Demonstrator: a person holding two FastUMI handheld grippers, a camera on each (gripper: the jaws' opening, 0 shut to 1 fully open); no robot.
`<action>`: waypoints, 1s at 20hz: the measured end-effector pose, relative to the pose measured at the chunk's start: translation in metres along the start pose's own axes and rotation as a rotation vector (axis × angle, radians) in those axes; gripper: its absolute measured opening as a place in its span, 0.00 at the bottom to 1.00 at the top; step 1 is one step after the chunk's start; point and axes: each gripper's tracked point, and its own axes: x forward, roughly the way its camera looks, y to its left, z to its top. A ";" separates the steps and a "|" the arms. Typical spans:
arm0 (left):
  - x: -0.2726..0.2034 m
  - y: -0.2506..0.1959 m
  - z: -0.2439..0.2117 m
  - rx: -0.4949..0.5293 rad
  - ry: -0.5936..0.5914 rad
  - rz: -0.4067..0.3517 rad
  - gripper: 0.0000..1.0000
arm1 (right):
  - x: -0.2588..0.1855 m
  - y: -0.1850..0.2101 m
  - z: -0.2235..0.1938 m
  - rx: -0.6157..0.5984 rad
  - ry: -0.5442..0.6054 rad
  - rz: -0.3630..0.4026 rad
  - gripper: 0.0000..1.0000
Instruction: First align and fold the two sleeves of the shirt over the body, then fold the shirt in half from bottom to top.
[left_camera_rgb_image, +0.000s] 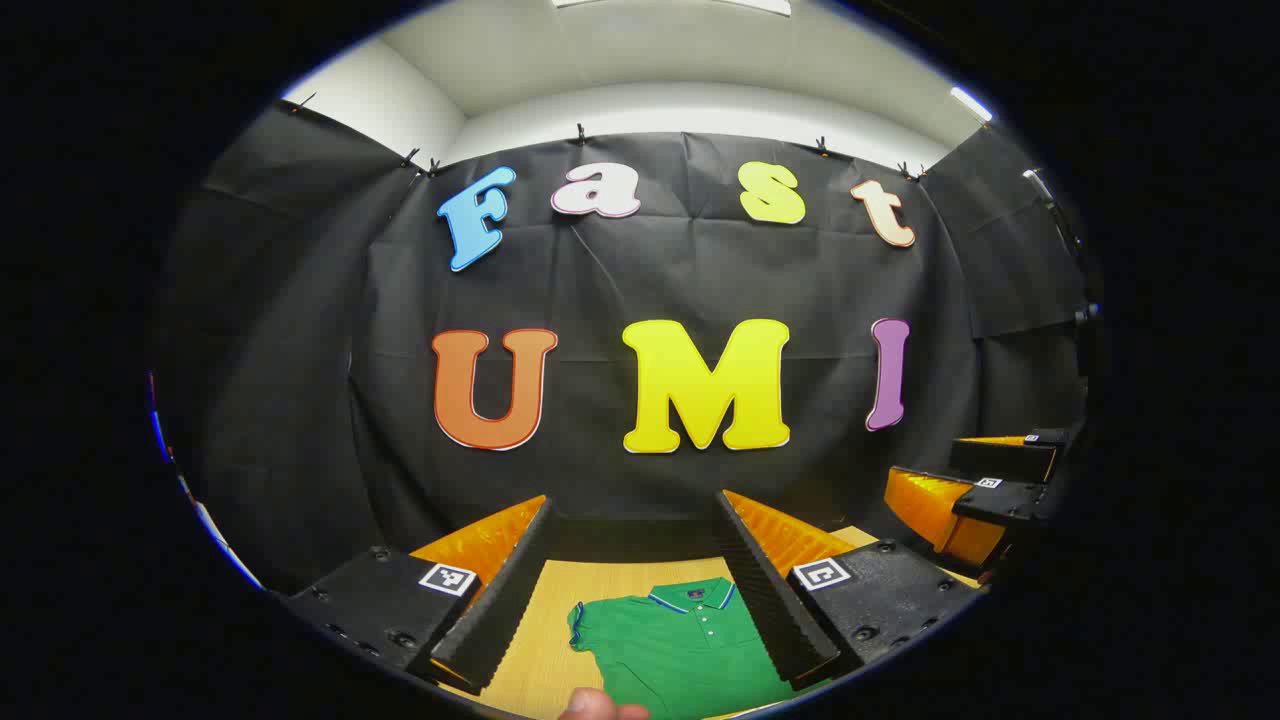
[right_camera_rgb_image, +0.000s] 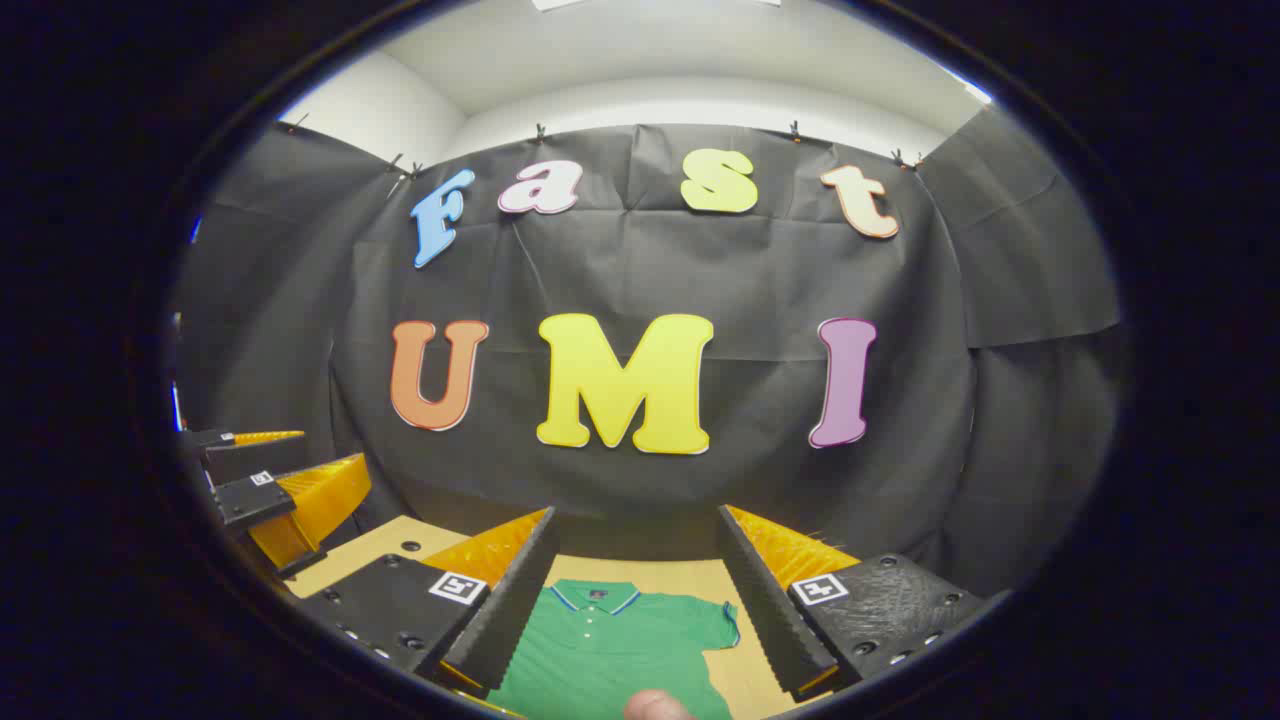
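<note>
— While both grippers are held up above the bench, where is the shirt lying?

— It lies flat on the wooden bench top, with the collar toward the far edge, near the black cloth wall. In the left gripper view I see the collar, the buttons and one short sleeve, which is spread out to the side. In the right gripper view the other sleeve is also spread out, not folded.

— And the left gripper?

— Its fingers are released, wide apart, and the shirt shows in the gap between them, well below. They touch nothing.

— The right gripper?

— The same: fingers spread apart, nothing between them but the shirt farther down. Each gripper also appears at the side of the other view, held up beside its partner.

— Anything else?

— A fingertip shows at the bottom edge of the left gripper view.
</note>
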 end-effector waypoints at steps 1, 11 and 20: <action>0.001 -0.001 0.000 0.005 0.001 0.003 0.99 | 0.000 -0.002 0.001 -0.002 -0.004 -0.002 0.94; 0.008 -0.014 -0.002 -0.001 0.019 0.000 0.99 | 0.000 -0.018 0.012 -0.016 -0.041 -0.016 0.95; 0.014 -0.017 -0.004 0.004 0.027 0.020 0.99 | 0.012 -0.026 0.007 0.002 -0.020 0.003 0.95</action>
